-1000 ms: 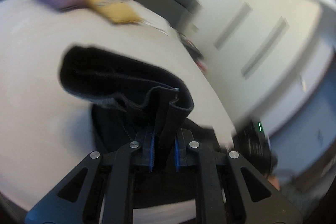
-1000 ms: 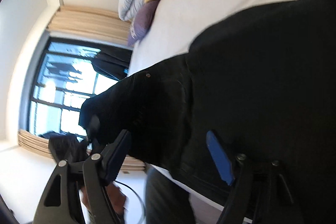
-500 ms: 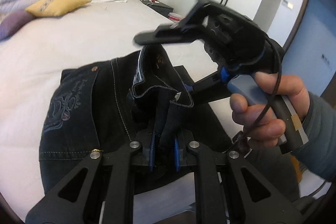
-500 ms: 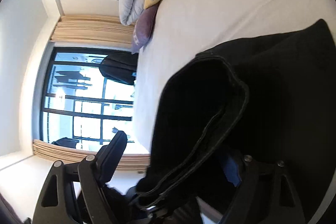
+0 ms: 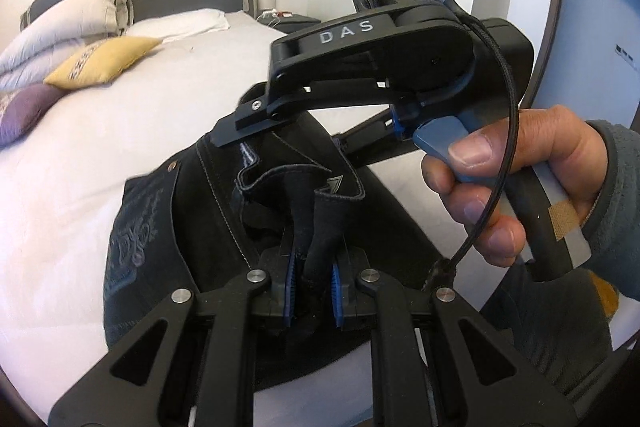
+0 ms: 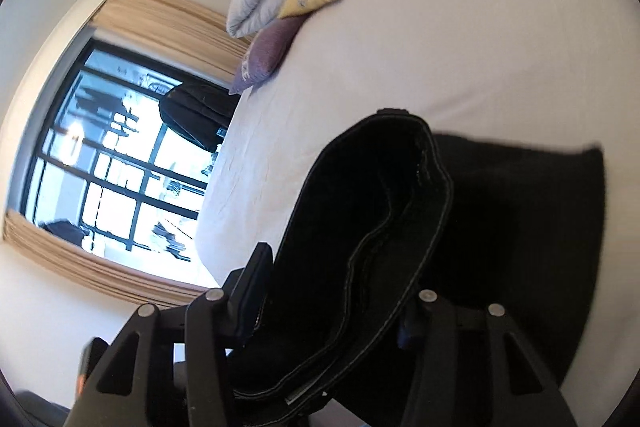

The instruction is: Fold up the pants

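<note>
Pants (image 5: 160, 227) are lying bunched on the bed (image 5: 120, 123), their waistband rising into both tongs: the left tongs (image 5: 314, 281) are pinching a fold narrowly, while the right tongs (image 6: 332, 303), just closing, are straddling the band directly beyond.

White capitals "DAS" printed along the black upper arm of the right gripper (image 5: 280, 163), above and ahead of the left gripper's fingertips. Embroidered lettering on the yellow cushion (image 5: 102, 61) and on the dark pants (image 5: 156, 227), left of the fingers, too small and warped to read.
</note>
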Motion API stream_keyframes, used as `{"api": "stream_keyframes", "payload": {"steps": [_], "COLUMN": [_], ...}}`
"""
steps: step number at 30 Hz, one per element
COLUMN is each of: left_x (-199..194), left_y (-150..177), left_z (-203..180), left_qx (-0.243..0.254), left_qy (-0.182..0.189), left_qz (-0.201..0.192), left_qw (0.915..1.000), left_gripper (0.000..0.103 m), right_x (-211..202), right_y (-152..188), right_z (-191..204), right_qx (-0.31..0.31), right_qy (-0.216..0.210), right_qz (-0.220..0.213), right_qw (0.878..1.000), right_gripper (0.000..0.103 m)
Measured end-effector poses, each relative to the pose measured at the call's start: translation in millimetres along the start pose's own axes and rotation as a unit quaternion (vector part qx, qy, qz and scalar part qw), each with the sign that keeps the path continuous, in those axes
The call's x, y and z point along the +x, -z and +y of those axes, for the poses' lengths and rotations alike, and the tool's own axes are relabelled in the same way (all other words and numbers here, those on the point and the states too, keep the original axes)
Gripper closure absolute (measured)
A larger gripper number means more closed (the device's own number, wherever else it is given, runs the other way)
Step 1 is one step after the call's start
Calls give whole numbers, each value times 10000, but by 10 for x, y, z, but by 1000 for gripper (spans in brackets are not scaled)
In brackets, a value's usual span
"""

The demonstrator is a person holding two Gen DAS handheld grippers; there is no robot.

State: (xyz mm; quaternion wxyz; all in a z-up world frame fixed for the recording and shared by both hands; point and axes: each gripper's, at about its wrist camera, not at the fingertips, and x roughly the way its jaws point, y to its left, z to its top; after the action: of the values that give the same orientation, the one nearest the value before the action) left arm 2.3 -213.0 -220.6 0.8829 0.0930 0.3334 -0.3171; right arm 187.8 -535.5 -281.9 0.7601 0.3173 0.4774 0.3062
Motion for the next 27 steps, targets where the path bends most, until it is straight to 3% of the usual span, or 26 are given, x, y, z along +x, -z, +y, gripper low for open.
{"api": "stream_keyframes", "payload": {"steps": [7,14,23,25,27], "left_x": [268,595,929,991,1020], "left_y": [-33,53,193,224,246], "left_z": [-278,-672,-896,-955,-988], "left_qx": [279,696,819,839,873], "left_qy": [-36,133,34,9,-34], "left_qz": [255,579,809,819,789], "left_qw": [9993,9958,9933,9931,9930], "left_gripper": [91,90,86,85,83], "right_x": [-92,-359,-439,-456,-484], "right_y": [-89,156,227,231,237], "right_z": [-257,-779,-1025,-1068,-1109], "right_qx": [204,641,784,811,873], "right_qy": [-80,-194,-156,-129,-79], "right_qz": [-65,-261,-388,-422,-458], "right_qw": [9997,9974,9960,9957,9951], "right_gripper": [54,54,57,59,71]}}
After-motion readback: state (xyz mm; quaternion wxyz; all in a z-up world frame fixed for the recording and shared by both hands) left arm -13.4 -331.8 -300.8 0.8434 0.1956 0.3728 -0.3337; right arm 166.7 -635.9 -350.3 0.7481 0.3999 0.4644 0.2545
